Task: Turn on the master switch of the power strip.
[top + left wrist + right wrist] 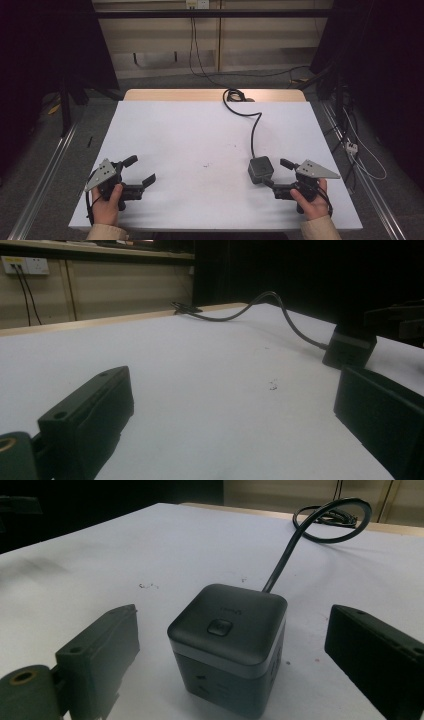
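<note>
Grey power cube (227,645) sits between right gripper's (230,655) spread jaws.

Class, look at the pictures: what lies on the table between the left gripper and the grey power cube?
Nothing but bare white table with a few small dark specks, as the left gripper view and high view show; the power cube sits by the right gripper.

The cube (227,647) looks like smooth matt dark plastic with a rubbery black cord (280,565); the surface (175,135) is matt white with a wooden edge.
</note>
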Tool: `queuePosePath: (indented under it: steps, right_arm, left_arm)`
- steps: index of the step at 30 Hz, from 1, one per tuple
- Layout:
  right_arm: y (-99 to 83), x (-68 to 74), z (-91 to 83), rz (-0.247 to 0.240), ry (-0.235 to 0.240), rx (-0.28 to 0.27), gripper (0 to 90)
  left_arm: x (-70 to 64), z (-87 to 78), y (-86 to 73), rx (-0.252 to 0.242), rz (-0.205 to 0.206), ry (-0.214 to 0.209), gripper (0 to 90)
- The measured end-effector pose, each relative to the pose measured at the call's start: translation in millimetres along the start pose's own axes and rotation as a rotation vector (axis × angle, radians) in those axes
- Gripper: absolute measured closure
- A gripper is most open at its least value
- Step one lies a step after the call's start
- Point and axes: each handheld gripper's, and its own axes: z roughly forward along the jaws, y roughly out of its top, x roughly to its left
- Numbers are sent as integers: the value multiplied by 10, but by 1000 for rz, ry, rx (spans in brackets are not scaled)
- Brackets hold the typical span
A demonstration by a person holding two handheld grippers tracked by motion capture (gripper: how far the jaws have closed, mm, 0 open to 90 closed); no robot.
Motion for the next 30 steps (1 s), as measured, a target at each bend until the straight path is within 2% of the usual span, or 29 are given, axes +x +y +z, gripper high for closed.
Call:
queuePosePath:
  steps: [16, 30]
  right_arm:
    - [-43, -42, -50, -13, 4, 19, 74]
    - [-84, -137, -130, 3, -9, 20, 76]
  left_arm:
    - [0, 4, 3, 2, 2, 5, 22]
    - [18, -20, -7, 4, 2, 15, 22]
